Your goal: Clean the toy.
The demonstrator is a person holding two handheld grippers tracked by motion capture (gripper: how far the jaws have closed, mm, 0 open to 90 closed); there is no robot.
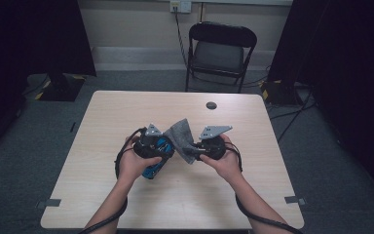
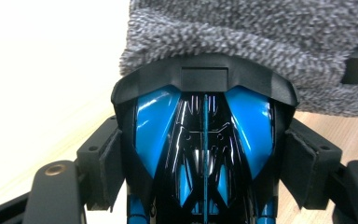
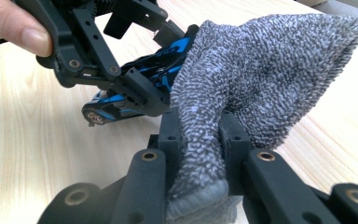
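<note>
Toy car (image 1: 157, 157): glossy blue-black plastic, my left hand-held gripper (image 1: 152, 146) clamps it; nose toward cloth.
Cloth (image 1: 181, 137): grey, fuzzy; my right hand-held gripper (image 1: 195, 152) pinches it.

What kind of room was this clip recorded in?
Most likely a makeshift recording room or lab, not a home: a bare wooden table on grey carpet, black curtains on both sides, a lone folding chair against the wall, and cables running to a wall socket.

Glossy blue-and-black toy car (image 2: 205, 140), a fuzzy mottled grey cloth (image 3: 261, 79), black claws, pale wood-grain desk (image 1: 126, 112).
</note>
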